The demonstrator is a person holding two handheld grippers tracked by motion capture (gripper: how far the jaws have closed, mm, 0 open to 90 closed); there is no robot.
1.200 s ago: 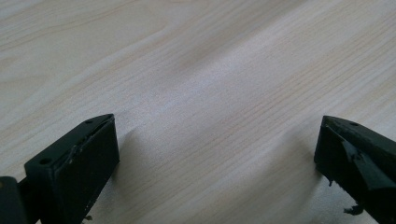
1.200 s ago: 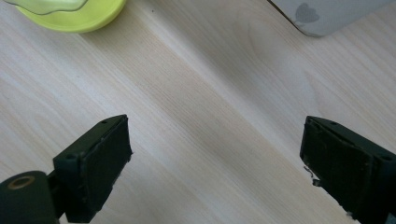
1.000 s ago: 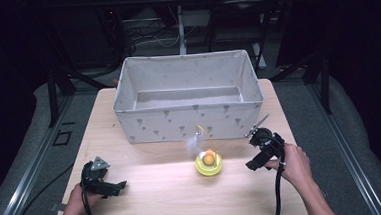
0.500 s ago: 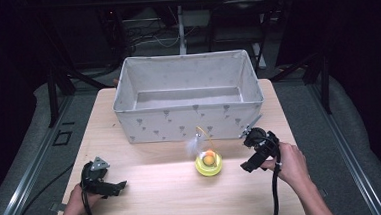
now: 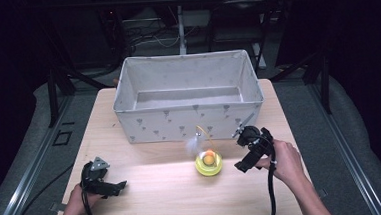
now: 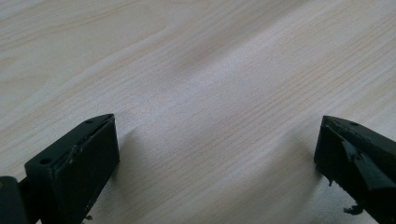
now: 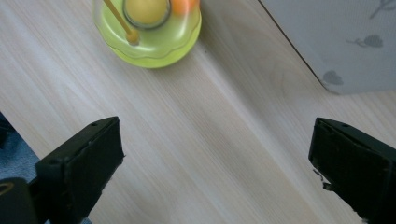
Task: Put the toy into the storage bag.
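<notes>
Yellow-green toy (image 5: pixel 208 162) — a small domed piece with an orange ball on top and a thin stick rising from it — sits on the desk (image 5: pixel 159 199) just in front of the fabric bin (image 5: pixel 188 95), right of centre. Starting at the left: the left claw (image 5: pixel 114 186) rests low over the near-left part of the desk, well apart from the toy, and it has not shifted over the last second. Its own view shows bare wood grain between two jaws standing wide apart, with nothing held. At the centre, the toy is unmoved and the bin behind it is empty. At the right, the right claw (image 5: pixel 242 149) has advanced leftward from its position a second ago and now stands near the toy's right side, not yet touching it. This indicates that the approach to a pick-up is under way and that the grasp has not begun; the bin is the likely destination. The high view gives the overall layout, but the toy's detail is small there. The right gripper view supplies what it lacks — the toy (image 7: pixel 147 32) lies ahead and to the left of the gap between the jaws, which stand fully apart, and a corner of the bin (image 7: pixel 345 42) appears at upper right.
</notes>
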